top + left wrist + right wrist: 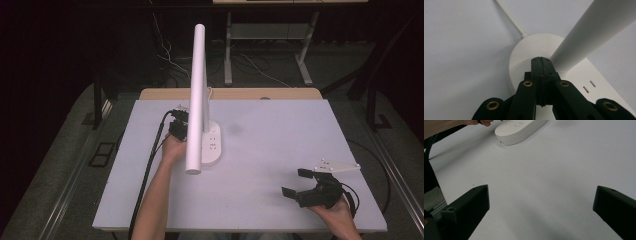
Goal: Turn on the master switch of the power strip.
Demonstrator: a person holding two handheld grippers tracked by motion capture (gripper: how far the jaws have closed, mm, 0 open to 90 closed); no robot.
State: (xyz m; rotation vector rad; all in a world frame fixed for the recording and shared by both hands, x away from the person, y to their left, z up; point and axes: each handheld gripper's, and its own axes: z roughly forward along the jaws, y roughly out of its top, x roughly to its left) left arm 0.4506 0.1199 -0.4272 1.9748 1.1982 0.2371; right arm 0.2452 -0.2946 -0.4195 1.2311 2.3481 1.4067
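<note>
From the high view we see a white table (280,150) with a white desk lamp (199,95) on it, its long tube rising from an oval base (215,145) that carries sockets. The left gripper (179,125) sits just beside the base, at the foot of the tube, with the left hand (172,147) behind it and a black cable (147,175) trailing back along the forearm. The right gripper (297,182) rests well apart from the lamp, near the table's near right corner, its jaws spread wide (the grey three-cornered plate (336,166) sits on top of it).

In the left gripper view we find the left gripper (541,62) with its jaws pressed together, nothing between them, the tips over the round end of the base (524,57), right next to the tube (594,27). A white cord (510,18) runs away from the base beyond the tips.

In the right gripper view the right gripper (541,202) has its jaws far apart over bare table (544,170). Far ahead and to the left lies the base (519,130), with the other hand (454,125) beside it.
</note>
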